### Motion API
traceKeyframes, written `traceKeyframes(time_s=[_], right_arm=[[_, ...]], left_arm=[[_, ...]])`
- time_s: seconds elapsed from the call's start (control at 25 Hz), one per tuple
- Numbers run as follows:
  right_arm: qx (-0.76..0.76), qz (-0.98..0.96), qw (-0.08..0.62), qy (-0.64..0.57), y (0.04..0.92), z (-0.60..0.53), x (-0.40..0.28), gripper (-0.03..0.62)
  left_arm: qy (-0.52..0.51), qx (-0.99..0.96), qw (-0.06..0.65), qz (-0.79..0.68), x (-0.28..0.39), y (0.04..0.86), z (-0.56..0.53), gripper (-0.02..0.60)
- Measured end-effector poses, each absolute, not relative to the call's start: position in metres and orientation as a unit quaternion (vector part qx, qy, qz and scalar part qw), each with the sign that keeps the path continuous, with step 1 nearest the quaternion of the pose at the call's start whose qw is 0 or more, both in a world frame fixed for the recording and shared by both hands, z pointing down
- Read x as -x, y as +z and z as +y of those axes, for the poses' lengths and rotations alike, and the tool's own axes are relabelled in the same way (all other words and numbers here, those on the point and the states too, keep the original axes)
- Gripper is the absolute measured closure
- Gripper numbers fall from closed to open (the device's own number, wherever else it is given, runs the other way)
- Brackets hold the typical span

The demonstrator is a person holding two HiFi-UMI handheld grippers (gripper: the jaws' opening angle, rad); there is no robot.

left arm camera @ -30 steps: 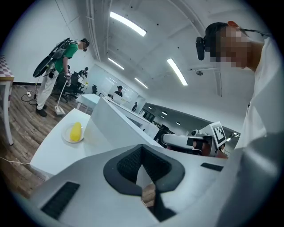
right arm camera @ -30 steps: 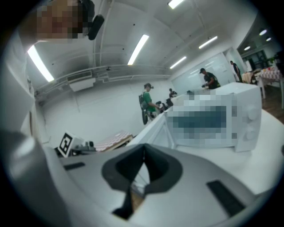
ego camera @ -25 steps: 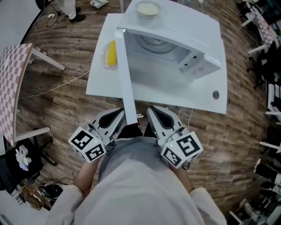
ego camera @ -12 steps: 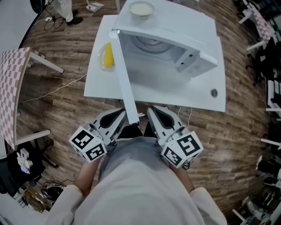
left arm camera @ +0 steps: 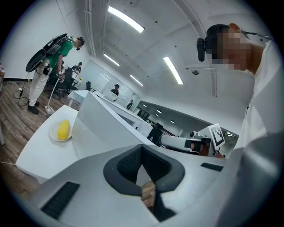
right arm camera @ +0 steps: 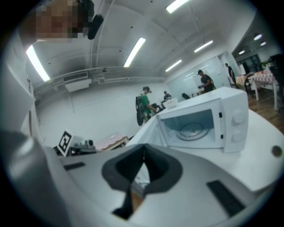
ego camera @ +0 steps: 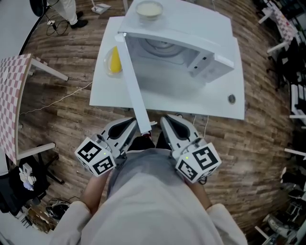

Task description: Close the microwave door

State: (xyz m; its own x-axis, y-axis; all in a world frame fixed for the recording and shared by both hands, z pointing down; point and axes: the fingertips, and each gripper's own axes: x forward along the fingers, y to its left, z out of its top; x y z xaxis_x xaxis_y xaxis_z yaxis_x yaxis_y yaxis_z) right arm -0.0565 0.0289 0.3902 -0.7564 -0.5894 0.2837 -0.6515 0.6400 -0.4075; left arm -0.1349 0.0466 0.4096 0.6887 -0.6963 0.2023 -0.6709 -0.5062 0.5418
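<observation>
The microwave point(ego camera: 191, 24), its door point(ego camera: 131, 86) and the table point(ego camera: 172, 95) beneath them are all white. At 12 o'clock, on the microwave's top, is a cream-coloured bowl point(ego camera: 149, 8). At 11 o'clock a yellow piece of food point(ego camera: 114, 60) lies on a pale plate point(ego camera: 108, 67). The floor point(ego camera: 62, 115) is brown wood planking with darker streaks. At 9 o'clock a tabletop point(ego camera: 9, 100) has a pink-and-white check. The left gripper point(ego camera: 128, 128) and right gripper point(ego camera: 171, 127) are light grey with black pads. Each one's cube point(ego camera: 95, 157) shows black square markers on white. The person's top point(ego camera: 148, 210) is off-white. In the left gripper view, at 10 o'clock, a far-off person's shirt point(left arm camera: 62, 48) is green.
</observation>
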Motion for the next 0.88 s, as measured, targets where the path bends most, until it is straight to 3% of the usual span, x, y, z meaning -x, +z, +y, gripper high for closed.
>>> traceKeyframes(time_s=[0.88], right_arm=[[-0.348,-0.903,0.063,0.245,0.39,0.029,0.047,0.571]], left_arm=[[-0.019,-0.872,0.303,-0.384,0.12,0.409,0.044,0.568]])
